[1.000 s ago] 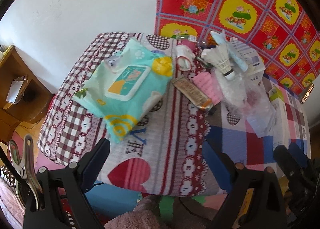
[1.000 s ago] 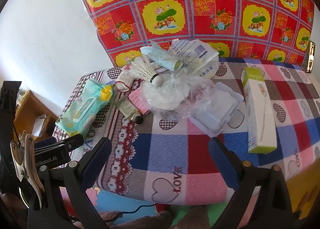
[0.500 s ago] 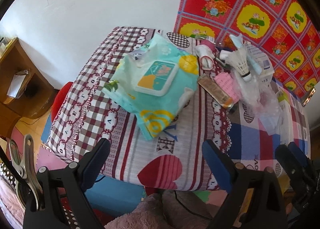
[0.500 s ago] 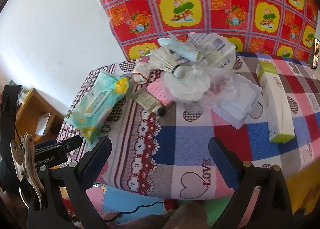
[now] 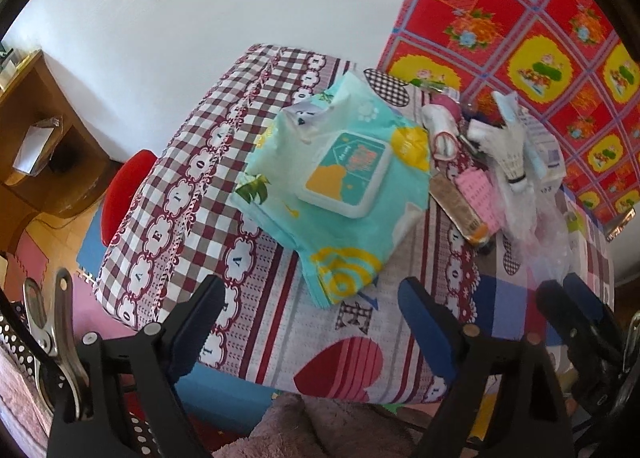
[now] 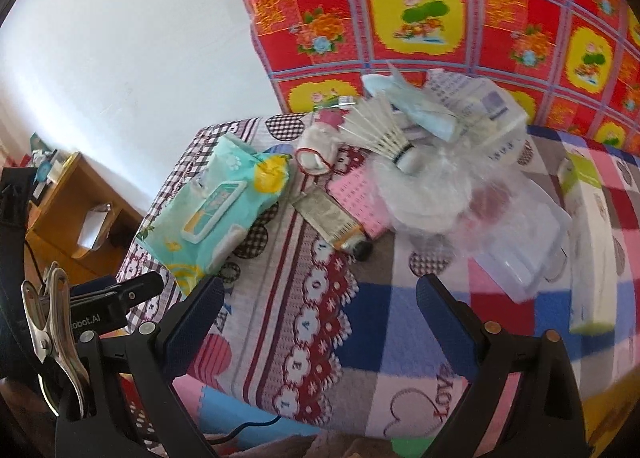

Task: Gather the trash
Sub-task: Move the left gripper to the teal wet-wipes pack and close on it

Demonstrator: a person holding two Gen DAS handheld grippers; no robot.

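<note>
Left gripper [image 5: 310, 308]: fingers spread wide and closing slightly, with nothing between them; it hovers over the near edge of the table [image 5: 276, 322], just short of the wet-wipes pack [image 5: 340, 186]. Right gripper [image 6: 320, 298]: fingers spread wide, nothing held, above the patchwork tablecloth [image 6: 384, 322].

The trash lies in a cluster toward the far side of the table. In the right wrist view, the wet-wipes pack lies at the left. Beside it lie a flattened tube [image 6: 332, 220] and a pink card [image 6: 358, 202]. A shuttlecock [image 6: 380, 132] rests on crumpled clear plastic [image 6: 424, 194], with a blue face mask [image 6: 416, 108] and printed paper [image 6: 484, 106] behind. A clear tray [image 6: 524, 246] and a green-and-white box [image 6: 588, 242] lie at the right.
</note>
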